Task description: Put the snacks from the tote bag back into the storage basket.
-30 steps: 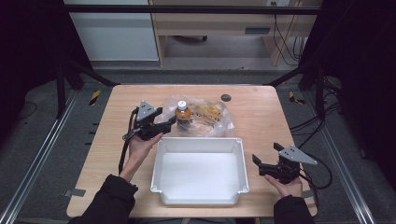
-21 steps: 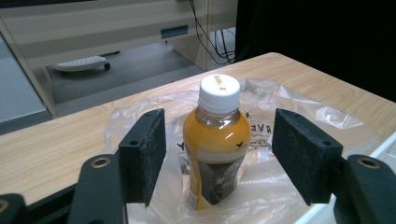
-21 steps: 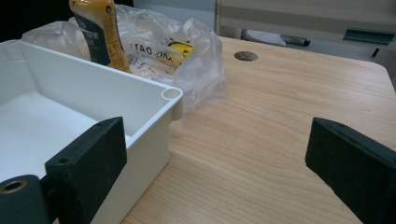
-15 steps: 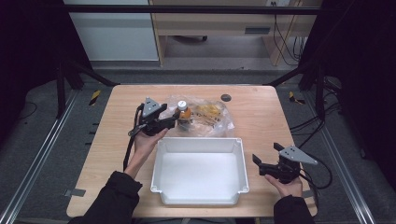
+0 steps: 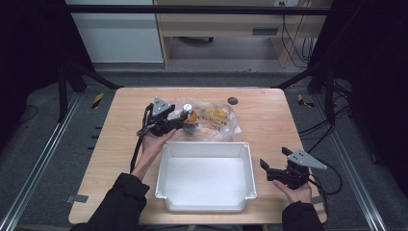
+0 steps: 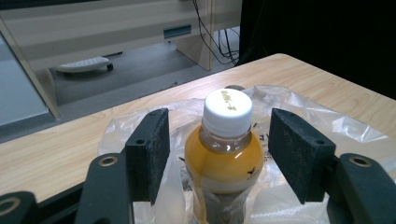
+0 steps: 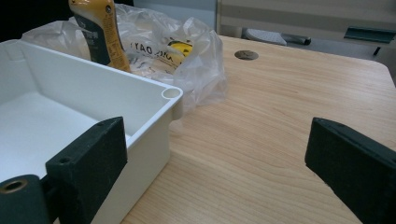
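Closing in from a wider spread, the left gripper [image 6: 219,154] now has the juice bottle [image 6: 223,154] standing between its jaws, gaps left on both sides, so a pinch looks imminent; the right gripper [image 5: 281,171] waits with jaws spread beside the white bin [image 5: 207,149].

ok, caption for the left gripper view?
Left gripper jaws closing around, not yet touching, an orange bottle standing in a clear plastic bag.
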Demonstrator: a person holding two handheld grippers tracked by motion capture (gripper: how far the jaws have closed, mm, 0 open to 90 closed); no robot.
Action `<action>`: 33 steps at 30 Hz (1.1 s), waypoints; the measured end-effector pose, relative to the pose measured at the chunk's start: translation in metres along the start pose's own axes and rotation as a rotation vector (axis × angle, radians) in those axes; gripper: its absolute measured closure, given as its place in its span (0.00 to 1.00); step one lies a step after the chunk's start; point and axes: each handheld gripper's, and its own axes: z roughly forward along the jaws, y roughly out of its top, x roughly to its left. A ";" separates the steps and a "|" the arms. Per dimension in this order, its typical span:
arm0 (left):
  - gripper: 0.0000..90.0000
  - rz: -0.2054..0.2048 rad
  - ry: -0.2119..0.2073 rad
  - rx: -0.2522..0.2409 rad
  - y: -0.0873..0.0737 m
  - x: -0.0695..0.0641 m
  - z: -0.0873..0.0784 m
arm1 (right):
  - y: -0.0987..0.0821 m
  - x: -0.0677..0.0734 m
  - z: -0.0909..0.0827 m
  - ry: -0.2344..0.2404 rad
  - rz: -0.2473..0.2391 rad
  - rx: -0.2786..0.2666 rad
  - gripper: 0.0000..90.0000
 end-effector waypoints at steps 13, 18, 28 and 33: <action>0.50 0.007 0.003 -0.005 -0.004 0.000 0.013 | 0.000 0.000 0.000 0.002 0.004 0.000 0.07; 0.54 0.012 0.000 0.009 -0.006 -0.001 0.017 | 0.000 0.000 0.000 0.002 0.004 0.000 0.07; 0.57 0.011 -0.006 0.015 -0.006 -0.004 0.025 | 0.000 0.000 0.000 0.001 0.002 -0.001 0.07; 0.58 0.016 -0.008 0.013 -0.002 -0.006 0.028 | 0.000 0.000 0.000 0.003 0.003 -0.004 0.07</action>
